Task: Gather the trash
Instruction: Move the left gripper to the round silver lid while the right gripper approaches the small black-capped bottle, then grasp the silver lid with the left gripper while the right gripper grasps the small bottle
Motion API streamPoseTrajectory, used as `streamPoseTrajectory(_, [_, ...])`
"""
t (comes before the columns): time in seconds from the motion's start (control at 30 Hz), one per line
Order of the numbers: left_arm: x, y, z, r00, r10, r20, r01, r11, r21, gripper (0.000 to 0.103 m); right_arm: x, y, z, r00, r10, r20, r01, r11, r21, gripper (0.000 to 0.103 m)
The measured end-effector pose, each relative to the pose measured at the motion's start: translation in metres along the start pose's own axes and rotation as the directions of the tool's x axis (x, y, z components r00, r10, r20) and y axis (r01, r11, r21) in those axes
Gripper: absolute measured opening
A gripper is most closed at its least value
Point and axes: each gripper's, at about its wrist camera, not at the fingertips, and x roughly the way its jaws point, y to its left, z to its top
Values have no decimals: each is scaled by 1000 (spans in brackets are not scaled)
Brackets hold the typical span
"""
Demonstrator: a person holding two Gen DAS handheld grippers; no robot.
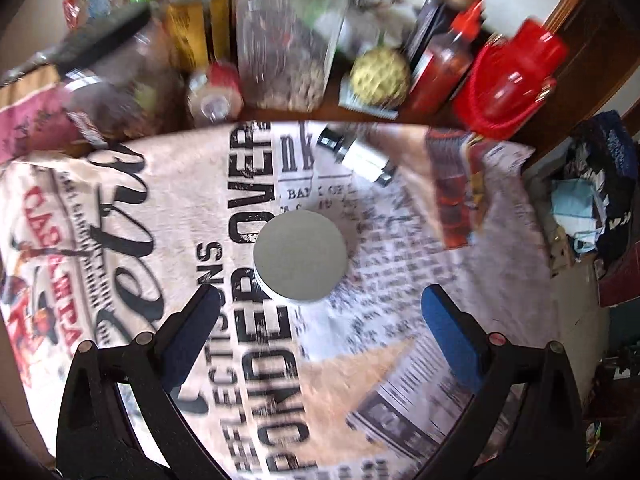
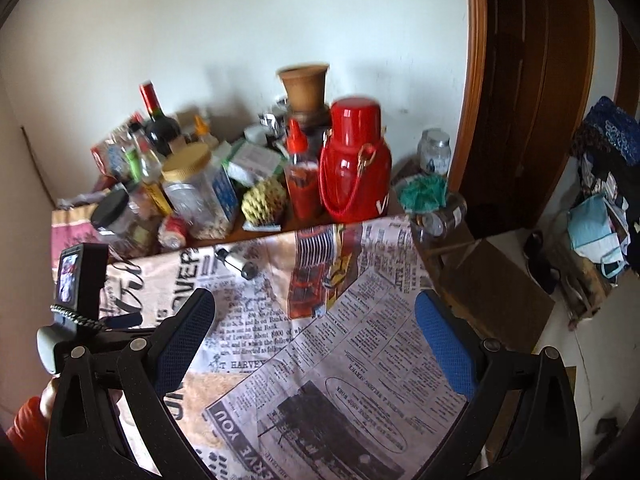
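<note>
A round grey-topped white tin (image 1: 299, 255) stands on the newspaper-print tablecloth (image 1: 140, 240), just ahead of my left gripper (image 1: 320, 312), which is open and empty above it. A small white tube with metal ends (image 1: 357, 155) lies on the cloth further back; it also shows in the right wrist view (image 2: 235, 263). My right gripper (image 2: 316, 320) is open and empty over the cloth (image 2: 360, 320). The left gripper's body and camera (image 2: 78, 284) show at the left of the right wrist view. The tin is hidden there.
Along the table's back stand a red thermos (image 2: 354, 164), a red sauce bottle (image 2: 302, 176), a gold-lidded jar (image 2: 196, 196), a black-lidded jar (image 2: 120, 220), a wine bottle (image 2: 158, 120) and a clay pot (image 2: 304, 88). A cardboard box (image 2: 496, 292) sits on the floor right of the table.
</note>
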Motion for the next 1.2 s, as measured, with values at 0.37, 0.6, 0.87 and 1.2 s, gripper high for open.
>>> streamPoseTrajectory(0.37, [63,5,10,999,35,-18,-35,999,30,82,82,6,3,990,60,-130,-68,996,-57,99])
streamPoseTrajectory(0.6, [61,10,7,999,29,26,-30,999,42,72,132,37,14,970,124,-209,-159,974,-161,94])
streamPoseTrajectory(0.87, [17,56,-2,994,49,93,-47,999,-25,72,202,91,25,926,148,-346,-251,928,-276,74])
streamPoseTrajectory(1.2, [-25,101,-6,981,118,154,-102,988,-114,72,255,136,24,895,81,-439,-267,884,-383,48])
